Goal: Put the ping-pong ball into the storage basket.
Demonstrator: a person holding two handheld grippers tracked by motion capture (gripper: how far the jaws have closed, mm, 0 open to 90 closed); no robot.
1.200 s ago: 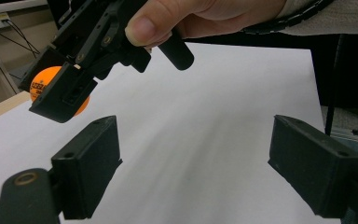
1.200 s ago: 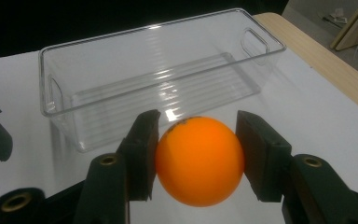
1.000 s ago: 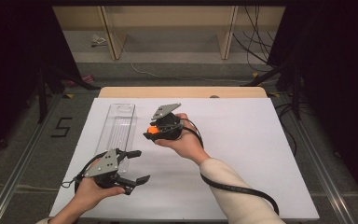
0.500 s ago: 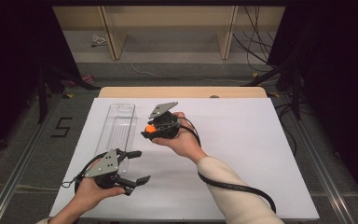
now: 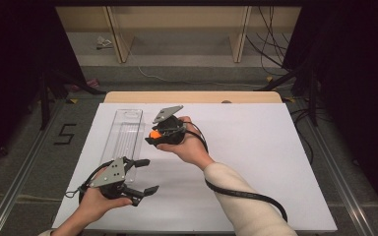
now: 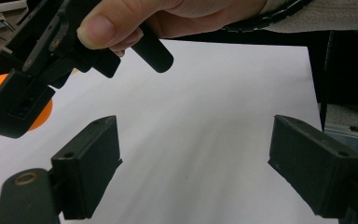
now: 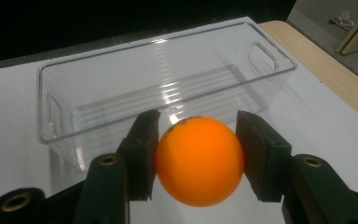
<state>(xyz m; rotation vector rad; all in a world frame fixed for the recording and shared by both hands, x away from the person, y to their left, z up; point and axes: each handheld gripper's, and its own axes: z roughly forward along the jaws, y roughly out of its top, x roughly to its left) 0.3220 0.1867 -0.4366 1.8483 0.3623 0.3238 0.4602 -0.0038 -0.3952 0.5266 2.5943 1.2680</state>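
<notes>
1. The right gripper [image 7: 198, 158] is clamping an orange ball [image 7: 199, 161] between its two black jaws, both pads pressing on the ball's sides.
2. In the high view the right gripper [image 5: 153, 136] is hanging above the white table sheet [image 5: 256, 162], just beside the long side of the clear plastic bin [image 5: 124, 135], with the ball [image 5: 154, 133] peeking out at its tip.
3. Looking along the right gripper, the bin [image 7: 163, 88] is lying just beyond the ball, open side up, nothing showing inside it.
4. The left gripper [image 5: 140, 176] is sitting low near the front edge of the sheet, close to the bin's near end, its jaws standing wide apart and gripping nothing.
5. From the left gripper [image 6: 193, 163] view, bare white sheet is showing between the spread jaws, and the right hand [image 6: 168, 18] is holding its gripper up at the top left, the orange ball [image 6: 37, 109] showing behind it.
</notes>
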